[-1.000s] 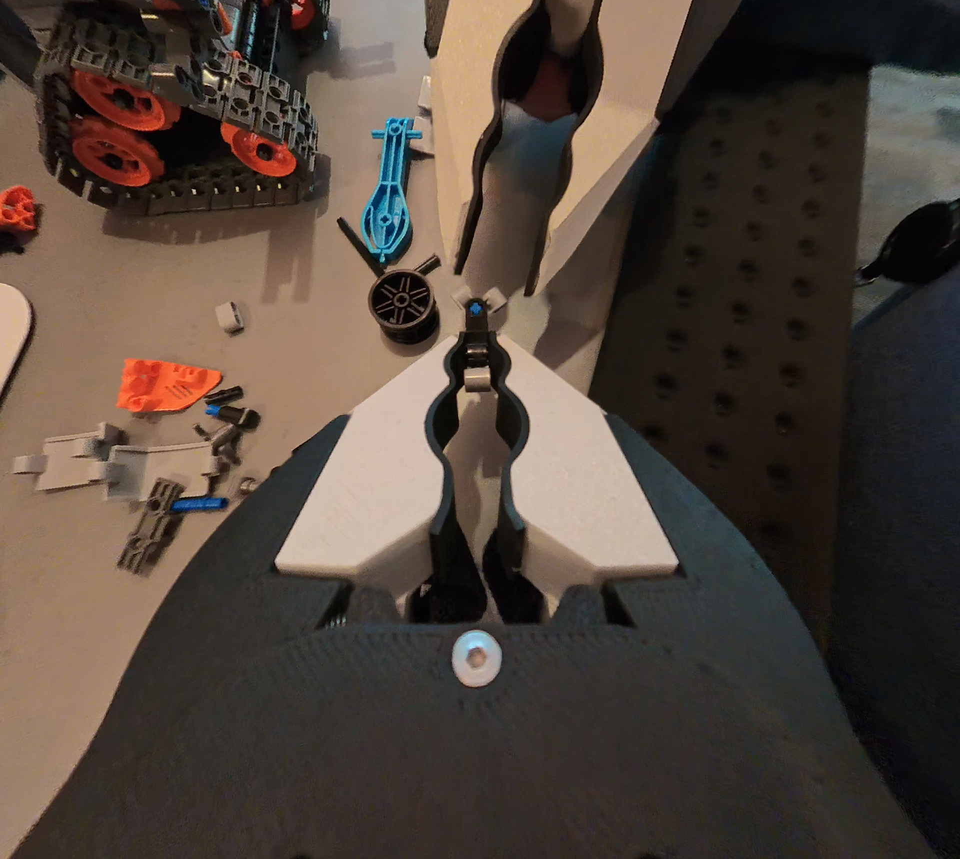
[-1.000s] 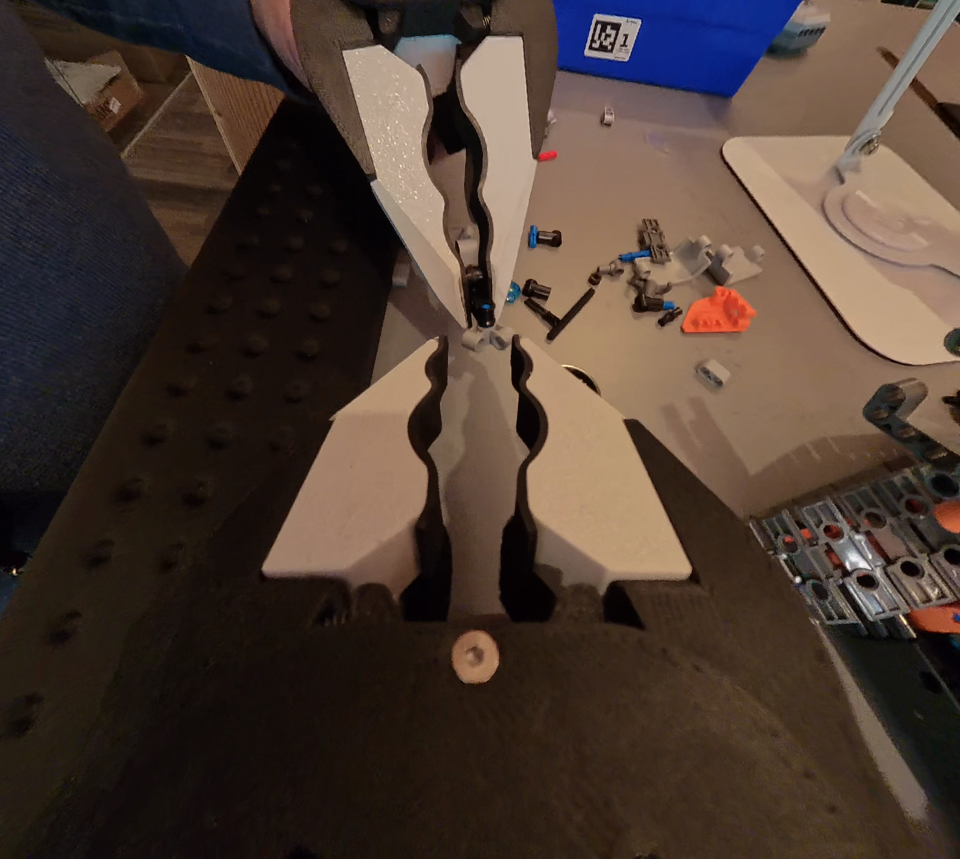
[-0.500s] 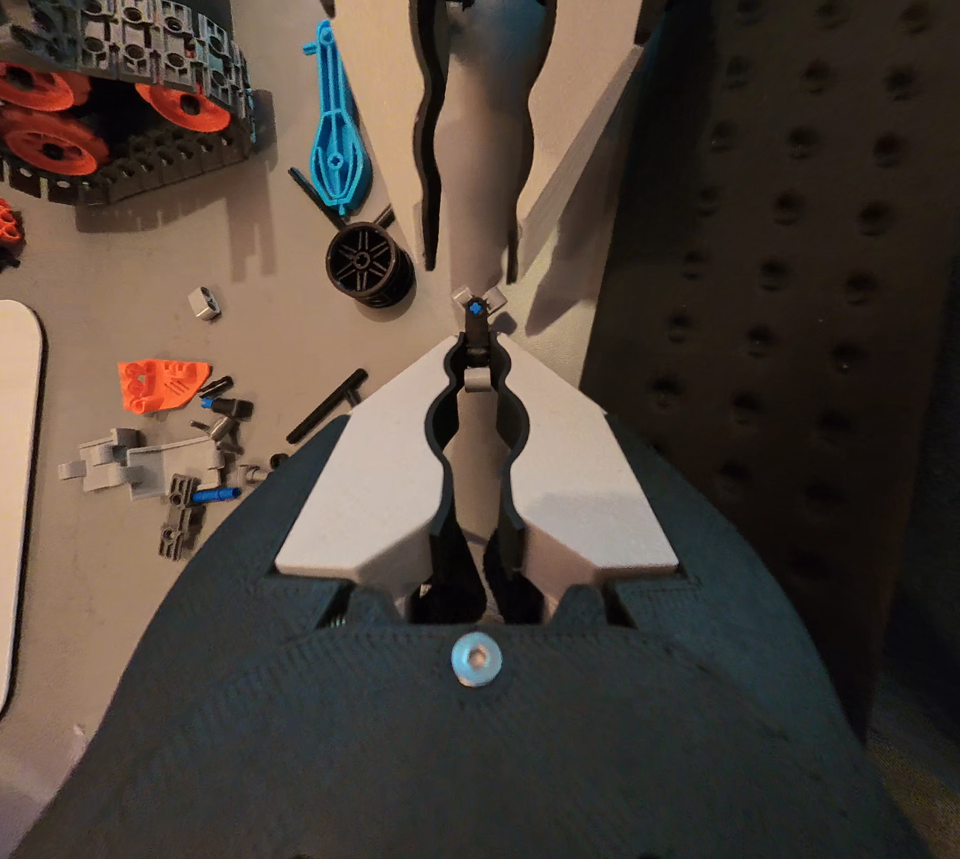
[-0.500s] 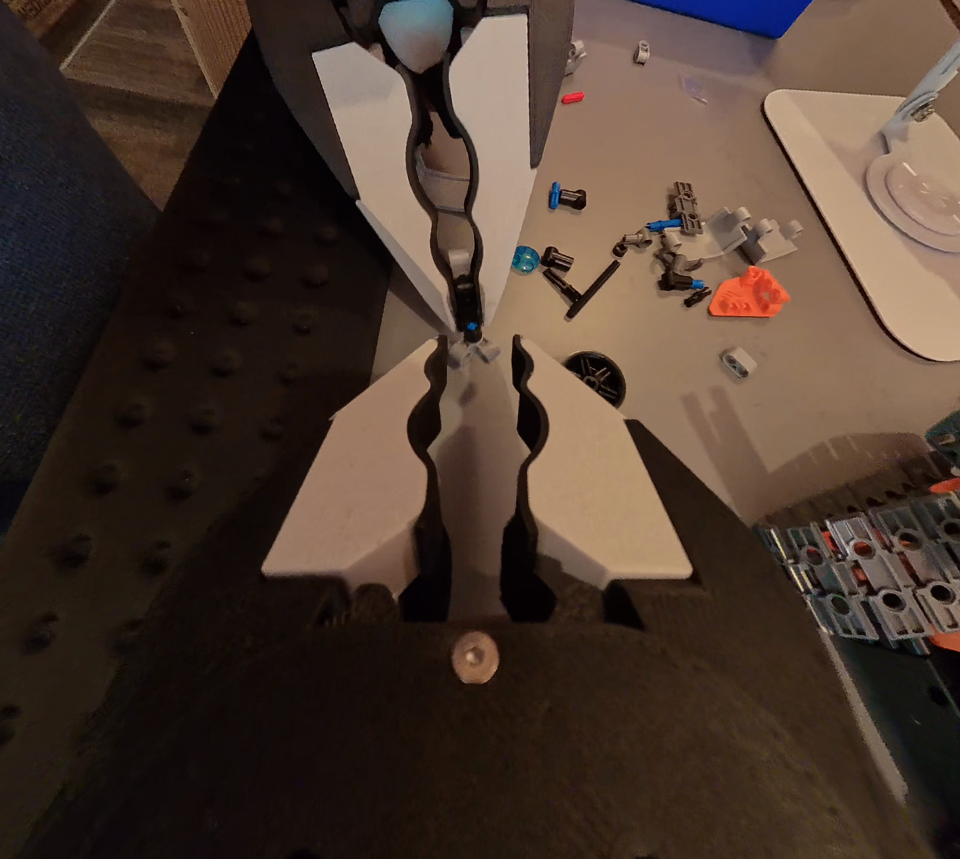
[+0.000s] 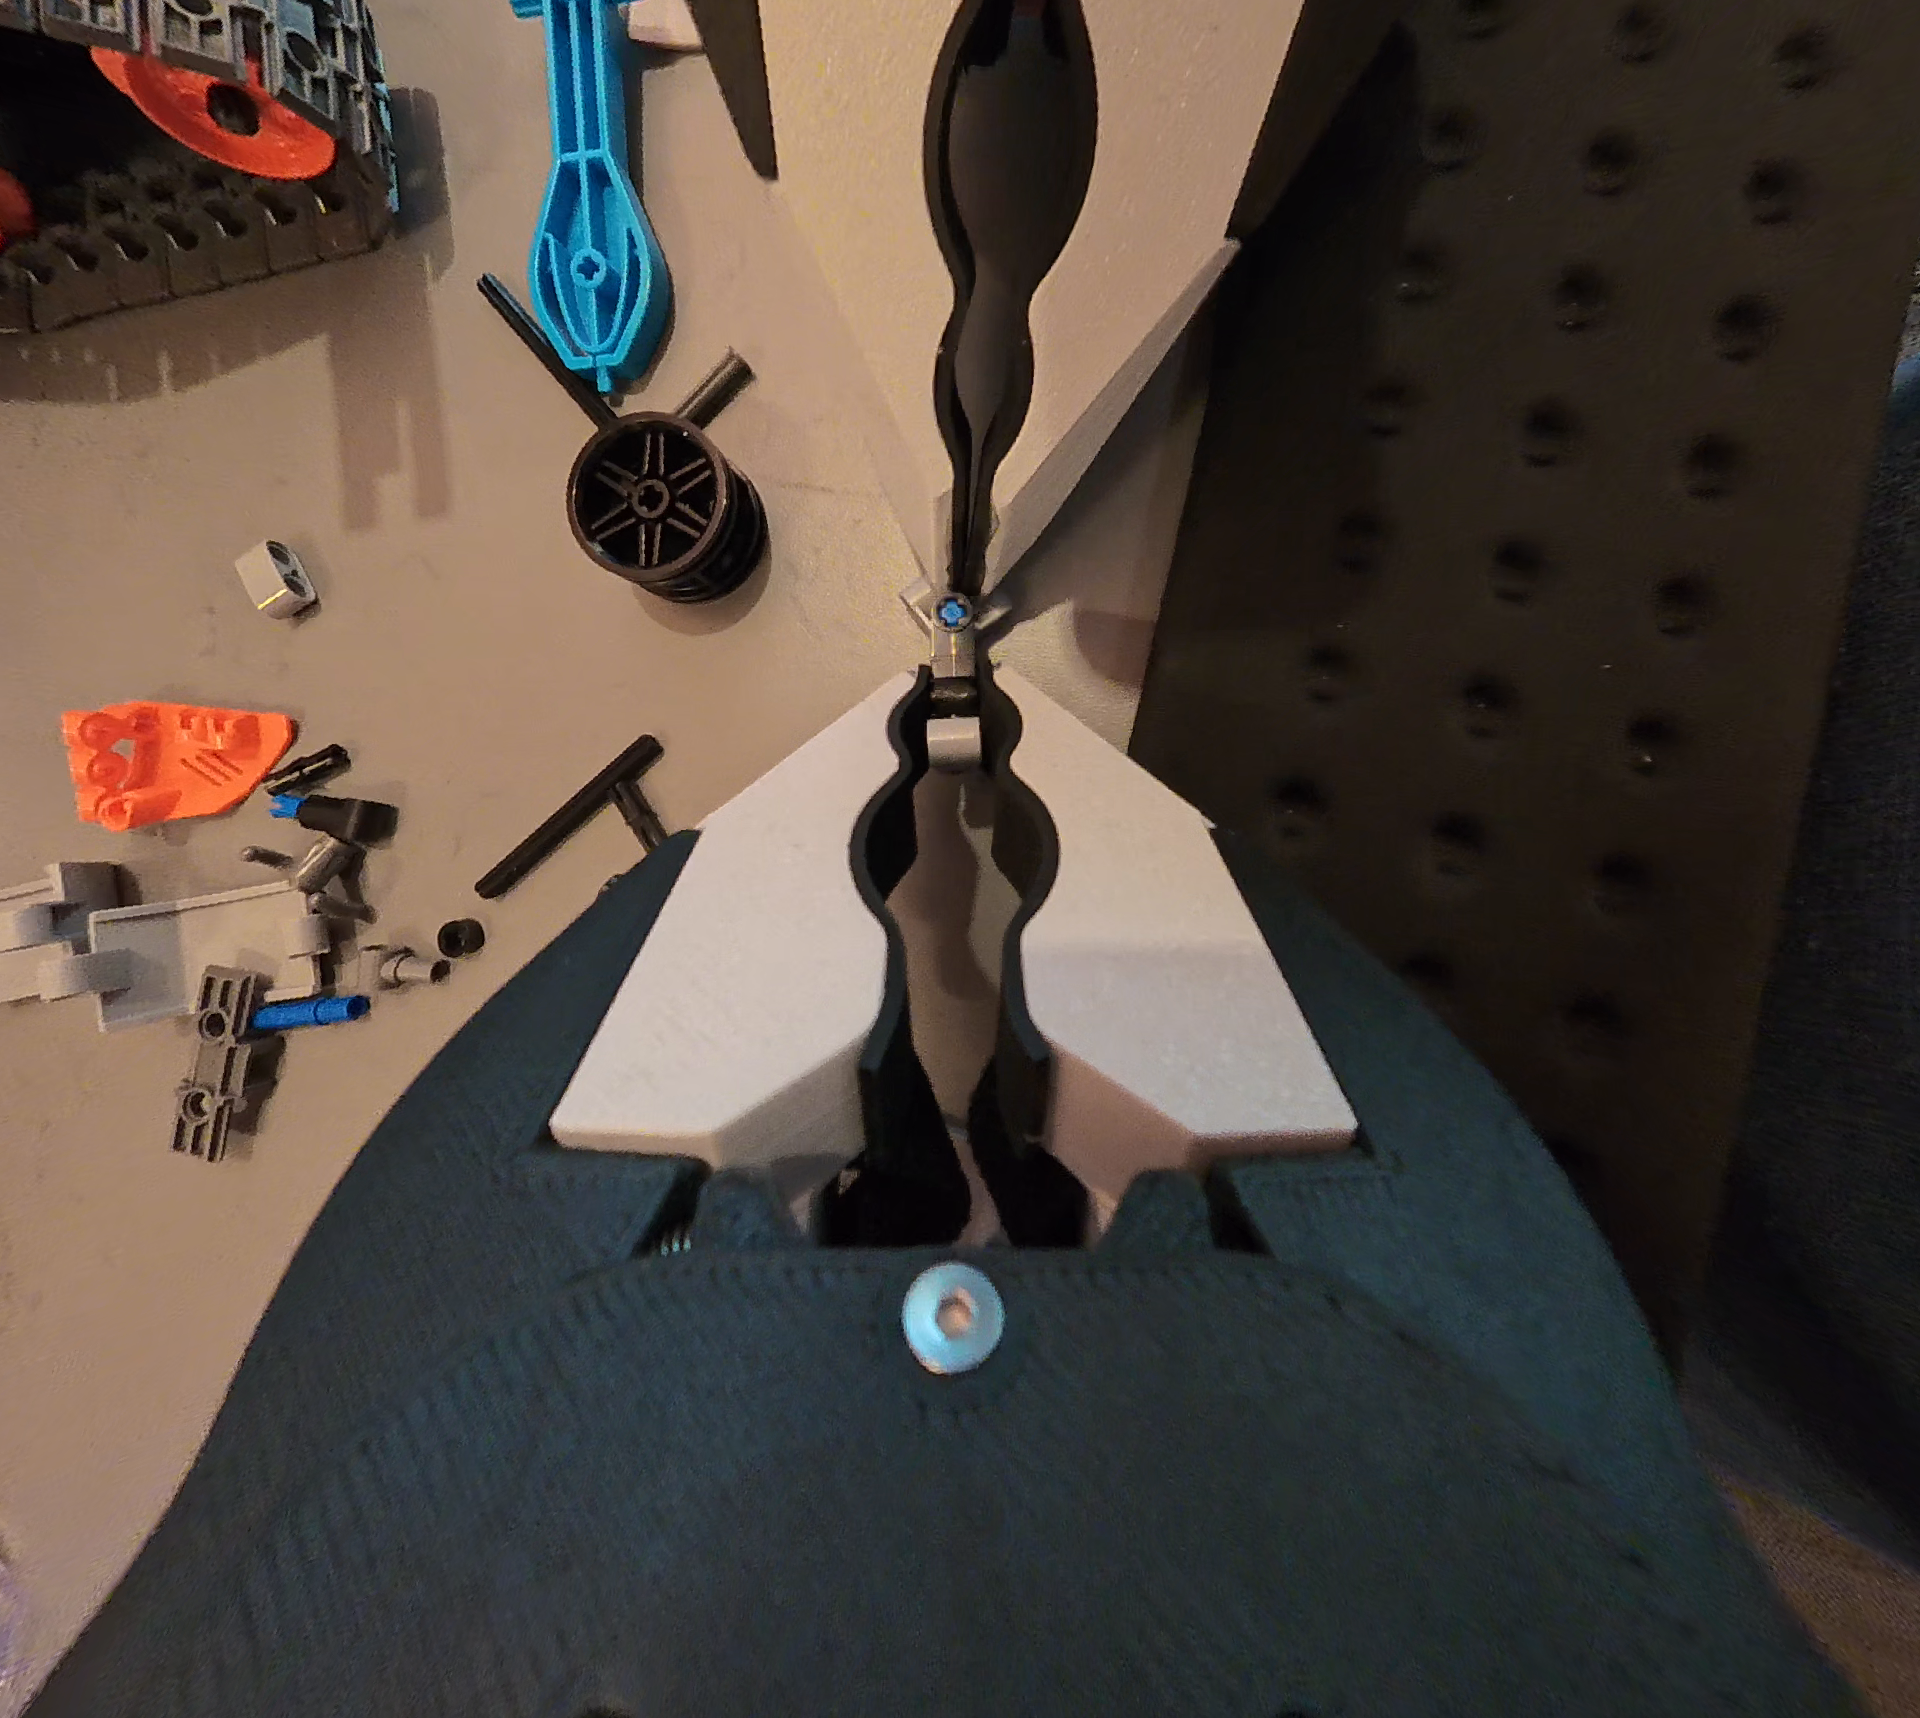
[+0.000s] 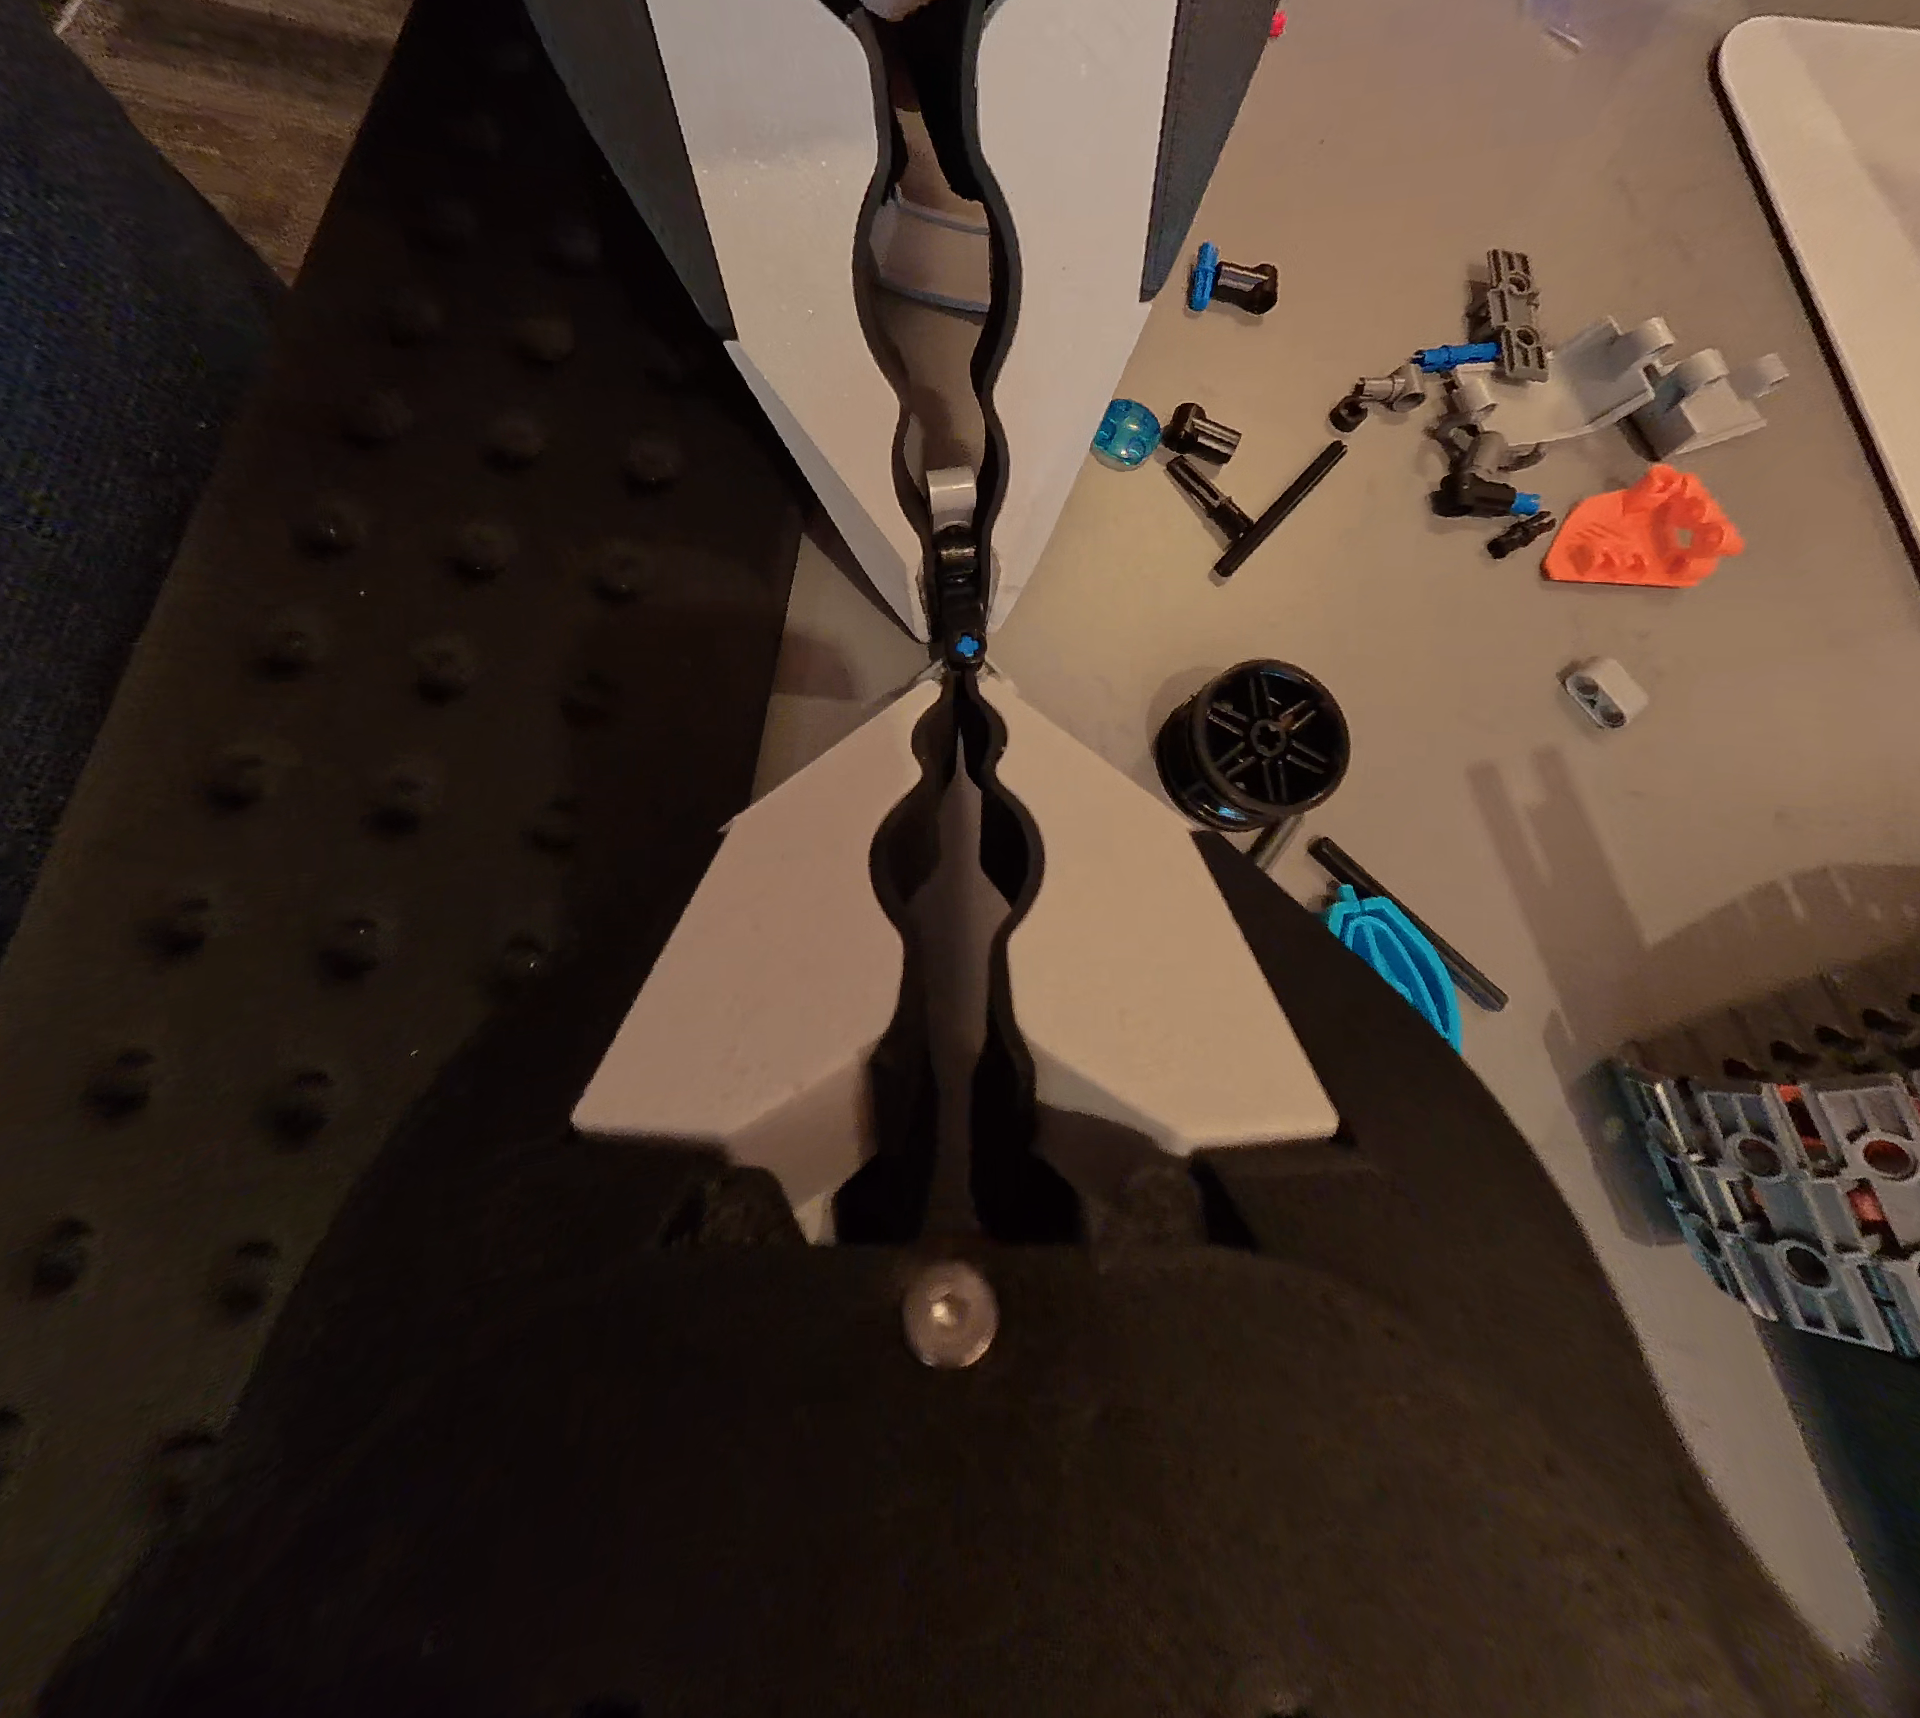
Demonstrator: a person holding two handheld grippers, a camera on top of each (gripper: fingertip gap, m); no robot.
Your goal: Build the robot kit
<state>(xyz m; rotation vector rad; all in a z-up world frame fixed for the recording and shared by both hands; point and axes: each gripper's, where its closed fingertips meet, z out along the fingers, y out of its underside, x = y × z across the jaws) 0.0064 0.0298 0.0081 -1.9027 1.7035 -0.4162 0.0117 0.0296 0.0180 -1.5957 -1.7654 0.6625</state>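
Observation:
My left gripper [image 5: 954, 700] is shut on a small connector assembly [image 5: 952, 681] of black and grey pieces with a blue pin [image 5: 954, 614] at its far end. It holds the assembly above the grey table edge. My right gripper [image 6: 961, 697] faces it tip to tip and is shut on the grey piece at the assembly's pin end [image 6: 966, 645]. In the left wrist view the right gripper [image 5: 968, 572] comes down from the top. In the right wrist view the left gripper [image 6: 956, 619] comes down from the top.
A black wheel [image 5: 660, 515] and a blue paddle-shaped part [image 5: 592, 182] lie left of the grippers. A tracked model [image 5: 187, 58], an orange panel [image 5: 166, 769] and several small grey and black parts [image 6: 1621, 395] lie around. A black studded mat [image 5: 1558, 421] borders the table. The tips of both grippers are at nearly the same place. Between my right fingertips and the black wheel [image 5: 660, 515] there is roughly 5 cm. My right wrist view [image 6: 1254, 721] looks at it from another angle.
My right gripper was open around the assembly's grey end and has now shut on it. Both grippers have moved closer together, tip to tip. The left gripper kept its hold.

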